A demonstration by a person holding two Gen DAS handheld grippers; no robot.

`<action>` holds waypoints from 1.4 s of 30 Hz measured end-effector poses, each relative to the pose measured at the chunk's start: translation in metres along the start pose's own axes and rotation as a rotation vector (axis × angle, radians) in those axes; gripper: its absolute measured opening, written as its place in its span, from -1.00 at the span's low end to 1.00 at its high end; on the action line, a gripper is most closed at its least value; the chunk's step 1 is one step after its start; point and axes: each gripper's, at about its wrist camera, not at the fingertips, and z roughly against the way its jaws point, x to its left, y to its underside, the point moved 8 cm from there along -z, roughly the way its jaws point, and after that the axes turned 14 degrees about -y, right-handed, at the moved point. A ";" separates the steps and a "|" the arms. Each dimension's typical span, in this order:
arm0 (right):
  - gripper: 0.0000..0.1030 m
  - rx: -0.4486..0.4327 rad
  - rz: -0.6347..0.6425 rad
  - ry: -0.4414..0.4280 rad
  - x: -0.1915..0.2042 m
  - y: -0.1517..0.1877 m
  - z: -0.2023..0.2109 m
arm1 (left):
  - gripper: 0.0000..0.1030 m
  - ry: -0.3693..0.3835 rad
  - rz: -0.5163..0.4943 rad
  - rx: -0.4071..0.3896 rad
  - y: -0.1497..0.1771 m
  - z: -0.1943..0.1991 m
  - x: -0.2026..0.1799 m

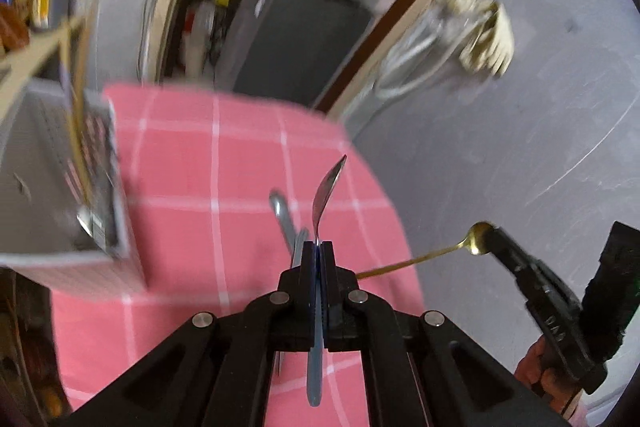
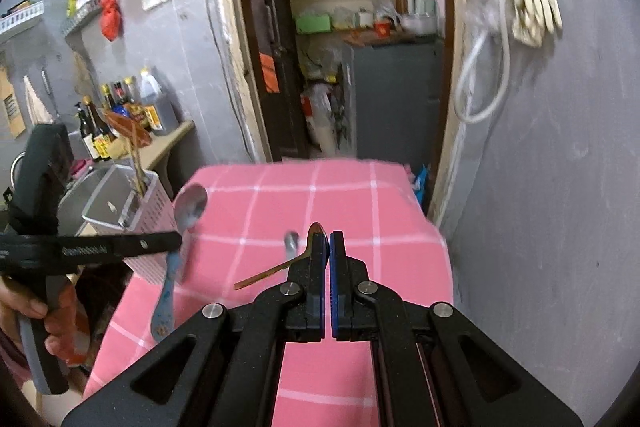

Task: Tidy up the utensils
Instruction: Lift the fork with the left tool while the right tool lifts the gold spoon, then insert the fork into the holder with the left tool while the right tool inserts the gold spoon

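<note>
The table [image 2: 340, 195] fills the lower middle of the right wrist view. A basket [image 2: 136, 211] stands on its left edge, with sticks [image 2: 137, 167] standing up inside it. One spoon [image 2: 291, 243] lies on the table, near the middle. Behind the basket, at the left of the frame, bottles [image 2: 120, 111] stand on a shelf. A doorway [image 2: 344, 39] opens behind the table. Gloves [image 2: 532, 7] hang on the wall at upper right.
</note>
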 end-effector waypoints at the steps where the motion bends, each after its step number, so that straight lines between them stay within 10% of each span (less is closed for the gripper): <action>1: -0.96 -0.011 0.016 -0.001 0.006 -0.007 0.003 | -0.96 0.003 0.001 -0.038 -0.008 0.011 0.000; 21: -0.96 -0.092 0.340 -0.146 0.154 -0.111 -0.020 | -0.96 -0.131 0.105 -0.459 -0.110 0.112 0.097; 42: -0.96 0.071 0.519 -0.220 0.218 -0.083 -0.100 | -0.96 -0.161 0.215 -0.523 -0.092 0.063 0.156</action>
